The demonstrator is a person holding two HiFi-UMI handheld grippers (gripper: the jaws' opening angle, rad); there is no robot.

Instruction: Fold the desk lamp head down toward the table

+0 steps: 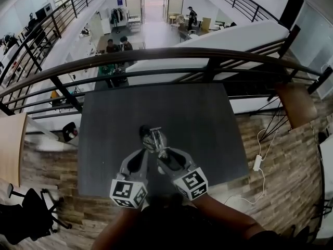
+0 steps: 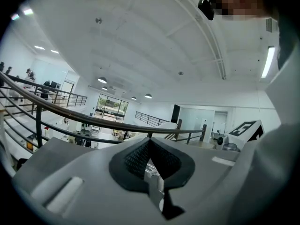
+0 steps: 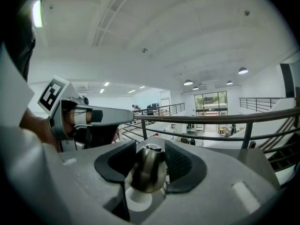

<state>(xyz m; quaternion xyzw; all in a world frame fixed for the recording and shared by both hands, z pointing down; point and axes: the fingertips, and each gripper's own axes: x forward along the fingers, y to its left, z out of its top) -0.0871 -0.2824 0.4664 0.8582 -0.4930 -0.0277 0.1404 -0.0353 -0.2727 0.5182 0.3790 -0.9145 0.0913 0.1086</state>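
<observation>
One lamp stands on the near middle of the dark worktop, and both grippers meet on it from the near edge. From the head view, which looks steeply down, it shows as a small cluster of metal parts with a dark round end toward the far left, so how far it leans cannot be told there.

The right gripper has its jaws clamped on the head, an egg-shaped metal shell. Its long axis runs upward between the pads, tipped a little to the right. A small cap is at its upper end and a white part at its lower end.

The left gripper has its jaws drawn nearly together on a thin metal part of the lamp, which shows only as a sliver between the dark ribbed pads.

There are two grippers, and each carries one marker cube. A single curved railing runs past the far side of the worktop. One white cable lies on the wood floor to the right, and one black chair stands at the lower left.
</observation>
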